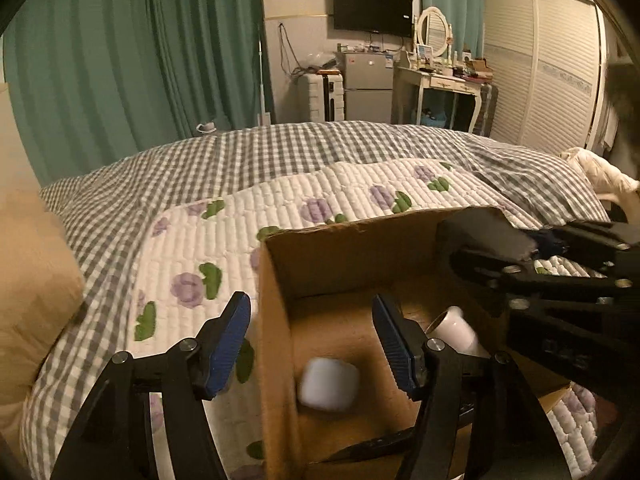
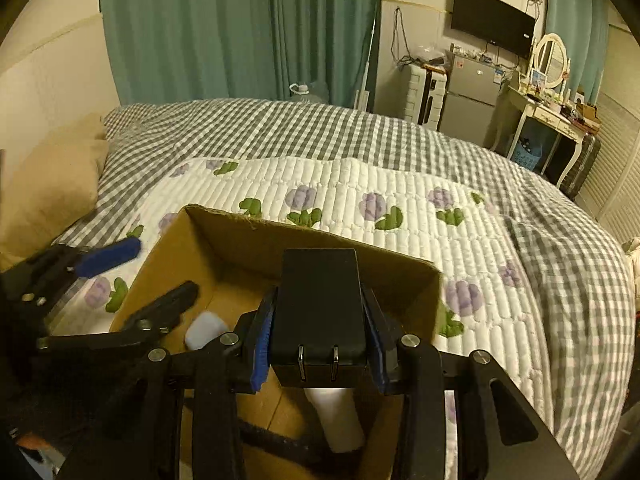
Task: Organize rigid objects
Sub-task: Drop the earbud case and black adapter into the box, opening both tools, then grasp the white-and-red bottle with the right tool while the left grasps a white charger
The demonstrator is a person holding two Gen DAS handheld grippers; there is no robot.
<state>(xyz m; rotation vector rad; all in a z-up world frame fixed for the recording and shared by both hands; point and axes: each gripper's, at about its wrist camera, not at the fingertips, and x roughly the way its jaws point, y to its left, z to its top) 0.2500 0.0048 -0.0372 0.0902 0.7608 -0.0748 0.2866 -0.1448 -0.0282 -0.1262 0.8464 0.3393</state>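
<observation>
While our right gripper [image 2: 320, 344] clamps a black plug-in power adapter [image 2: 320, 304] above the open brown cardboard box [image 2: 248, 240], our left gripper [image 1: 312, 344] gapes empty over its left wall. Under the box lies a white floral quilted mat [image 2: 400, 184] on the grey gingham bedspread [image 2: 320, 128]; teal curtains [image 2: 240, 28] hang beyond.

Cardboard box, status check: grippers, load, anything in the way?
Right gripper shut on black charger, above cardboard box. Left gripper open, straddling the box wall. White case and white tube inside. Nothing blocking the drop.
</observation>
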